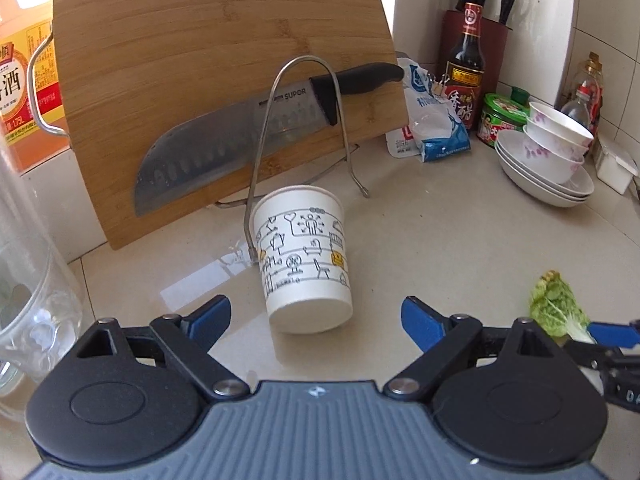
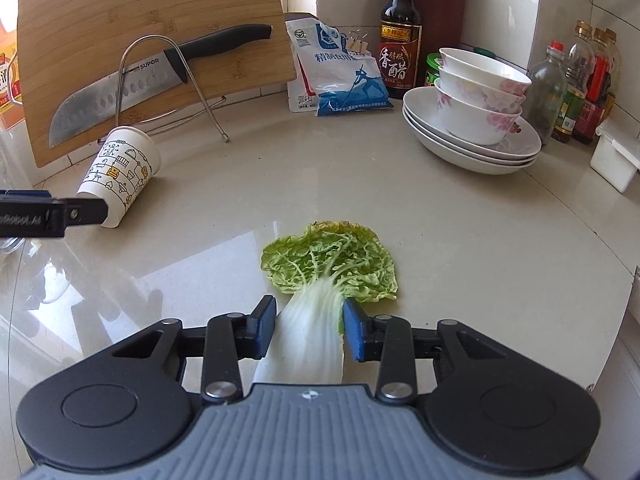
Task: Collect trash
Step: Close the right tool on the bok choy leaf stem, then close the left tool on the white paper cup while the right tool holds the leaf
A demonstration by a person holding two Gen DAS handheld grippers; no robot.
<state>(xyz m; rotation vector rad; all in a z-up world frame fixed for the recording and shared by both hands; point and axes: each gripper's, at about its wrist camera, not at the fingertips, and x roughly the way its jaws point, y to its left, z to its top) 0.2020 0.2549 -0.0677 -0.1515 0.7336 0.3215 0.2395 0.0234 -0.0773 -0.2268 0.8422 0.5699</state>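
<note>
A white paper cup [image 1: 306, 264] with line drawings lies on its side on the pale counter, base toward me. My left gripper [image 1: 316, 314] is open, and the cup's base sits between its blue fingertips [image 1: 214, 312] without touching them. In the right wrist view the same cup [image 2: 118, 172] lies at the left, with a left gripper finger [image 2: 52, 216] beside it. My right gripper [image 2: 310, 326] is shut on the white stalk of a green cabbage leaf [image 2: 332, 260]. The leaf [image 1: 556, 304] also shows at the right edge of the left wrist view.
A bamboo cutting board [image 1: 200, 60] leans in a wire rack [image 1: 304, 120] with a large knife [image 1: 240, 136] behind the cup. A glass jug [image 1: 28, 300] stands at the left. Stacked bowls and plates [image 2: 476, 120], a salt bag [image 2: 340, 72], sauce bottles [image 2: 400, 32] and a white box [image 2: 616, 156] line the back right.
</note>
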